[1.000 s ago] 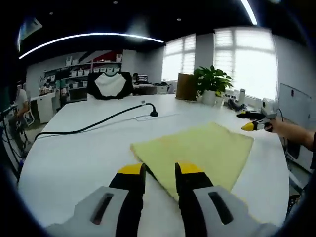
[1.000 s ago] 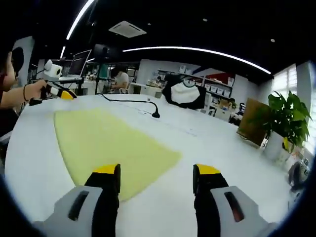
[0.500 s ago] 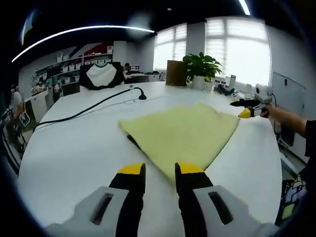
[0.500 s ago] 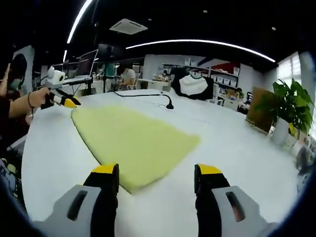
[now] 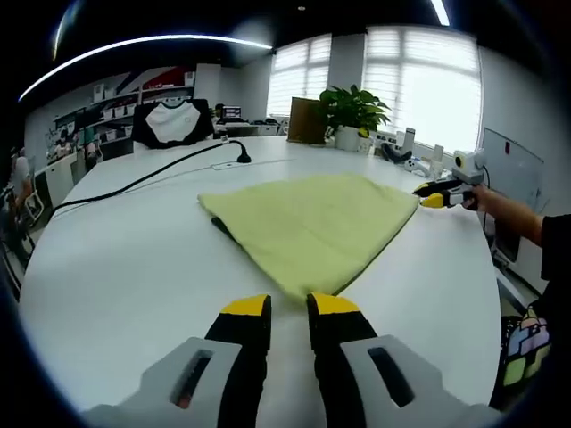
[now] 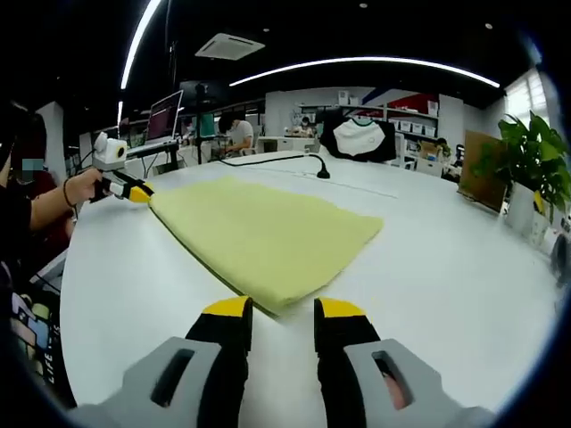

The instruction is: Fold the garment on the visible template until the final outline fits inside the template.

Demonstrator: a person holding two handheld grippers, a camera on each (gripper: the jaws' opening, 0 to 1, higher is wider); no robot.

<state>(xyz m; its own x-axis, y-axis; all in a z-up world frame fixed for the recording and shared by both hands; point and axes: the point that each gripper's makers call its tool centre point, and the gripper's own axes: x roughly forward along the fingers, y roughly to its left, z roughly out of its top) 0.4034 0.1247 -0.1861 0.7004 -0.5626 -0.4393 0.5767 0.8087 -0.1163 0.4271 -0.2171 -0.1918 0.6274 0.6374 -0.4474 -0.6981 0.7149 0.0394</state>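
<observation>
A pale yellow folded garment [image 5: 308, 223] lies flat on the white table [image 5: 116, 267]. A dark strip [image 5: 223, 228] peeks out under its left edge. My left gripper [image 5: 290, 308] hovers low, jaws a narrow gap apart with nothing between them, and the garment's near corner is just beyond the tips. In the right gripper view the same garment [image 6: 268, 236] points a corner at my right gripper [image 6: 283, 309], which also stands slightly open and holds nothing. Each gripper shows at the opposite corner in the other's view: right gripper [image 5: 434, 198], left gripper [image 6: 134, 190].
A black cable [image 5: 134, 181] with a plug end runs across the far table. A potted plant [image 5: 352, 111] and small items stand at the far edge. A chair draped in black and white [image 5: 174, 120] sits behind. People sit at desks [image 6: 236, 134] in the background.
The right gripper's jaws have closed to a narrow gap. Both cameras have swung so that a garment corner now lies right at each gripper's tips. The garment itself lies as before.
</observation>
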